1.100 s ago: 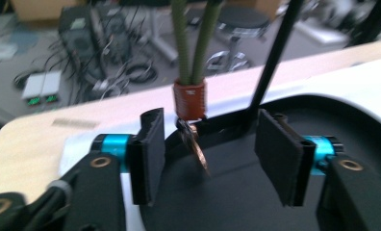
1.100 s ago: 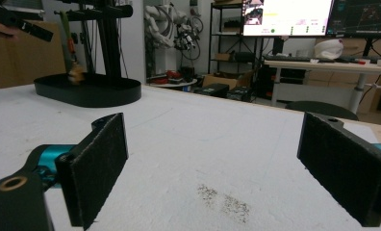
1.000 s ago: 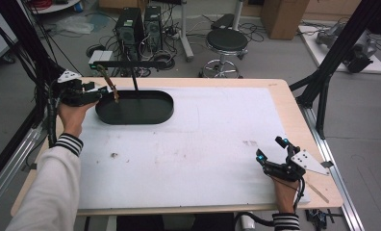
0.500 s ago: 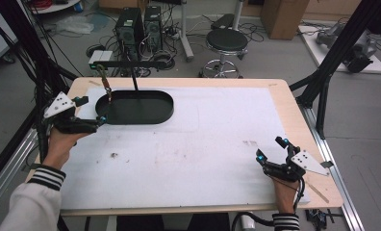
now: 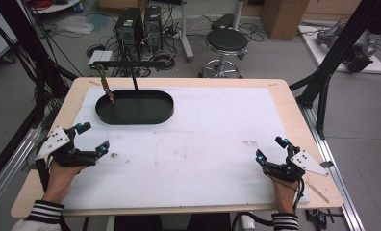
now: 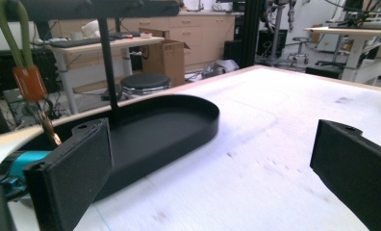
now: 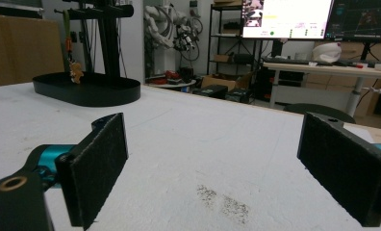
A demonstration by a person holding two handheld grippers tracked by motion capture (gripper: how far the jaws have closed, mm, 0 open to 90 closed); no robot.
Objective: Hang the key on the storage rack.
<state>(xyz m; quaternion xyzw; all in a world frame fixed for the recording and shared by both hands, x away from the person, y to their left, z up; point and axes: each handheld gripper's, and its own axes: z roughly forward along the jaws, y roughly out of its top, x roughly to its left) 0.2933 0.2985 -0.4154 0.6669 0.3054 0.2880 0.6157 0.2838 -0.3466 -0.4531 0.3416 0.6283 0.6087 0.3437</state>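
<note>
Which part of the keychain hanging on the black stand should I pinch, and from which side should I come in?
Judging by its pose, pinch the flat orange tag below the green loop, across its faces. It hangs free from the crossbar above the tray. Approach with the left gripper, already open and nearer, from the tray's near side.

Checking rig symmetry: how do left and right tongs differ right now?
The left tongs sit near the table's left edge, close to the black tray; the right tongs sit at the near right, far from it. The left tongs' view looks at the tray close up; in the right tongs' view it stands far off. Both are open, empty and low over the white mat.
</note>
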